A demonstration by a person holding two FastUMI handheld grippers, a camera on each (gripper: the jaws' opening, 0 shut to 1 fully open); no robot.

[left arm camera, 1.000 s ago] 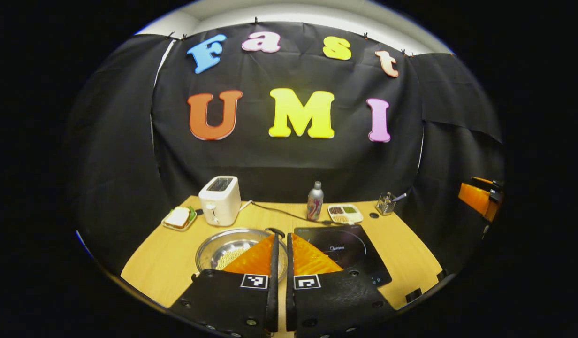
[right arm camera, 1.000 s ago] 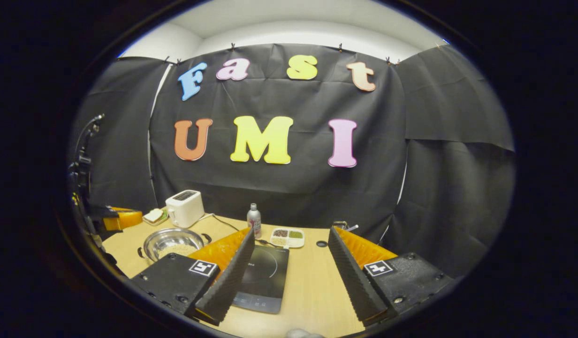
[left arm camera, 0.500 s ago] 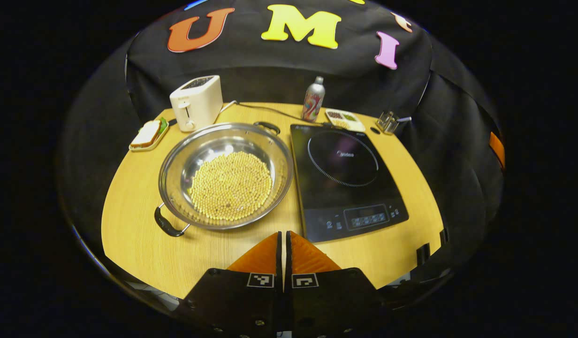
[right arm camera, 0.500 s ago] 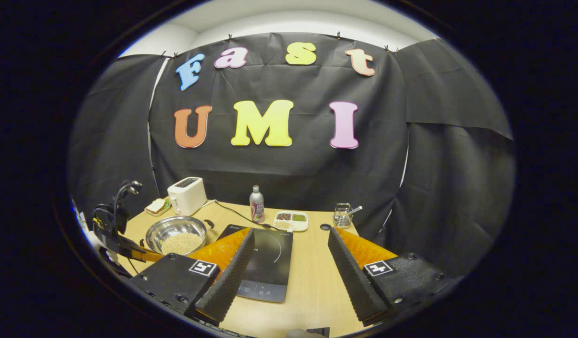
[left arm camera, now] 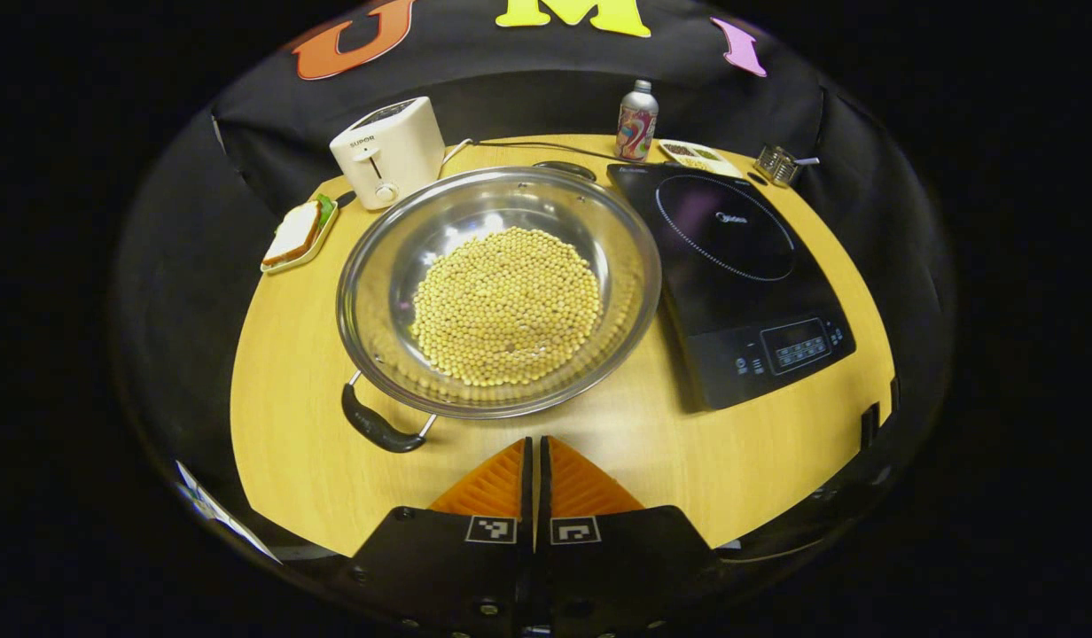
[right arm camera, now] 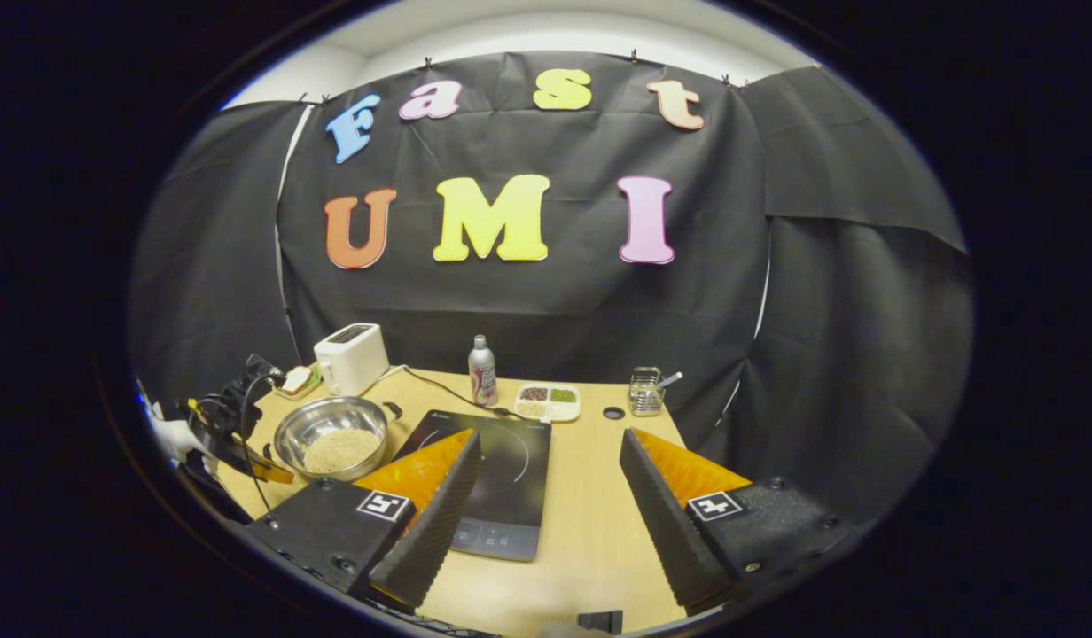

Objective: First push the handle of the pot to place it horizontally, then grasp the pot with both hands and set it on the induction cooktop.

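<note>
In the left gripper view we see our left gripper [left arm camera: 535, 461] closed to a thin slit with nothing between the fingers, poised over the table [left arm camera: 289, 425] just short of the pot [left arm camera: 502, 292]. The pot, holding beans, sits beside the induction cooktop [left arm camera: 732, 275], its near handle [left arm camera: 378, 427] angled toward us. Our right gripper [right arm camera: 550, 496] stands wide open, empty, above the table's near edge.
</note>
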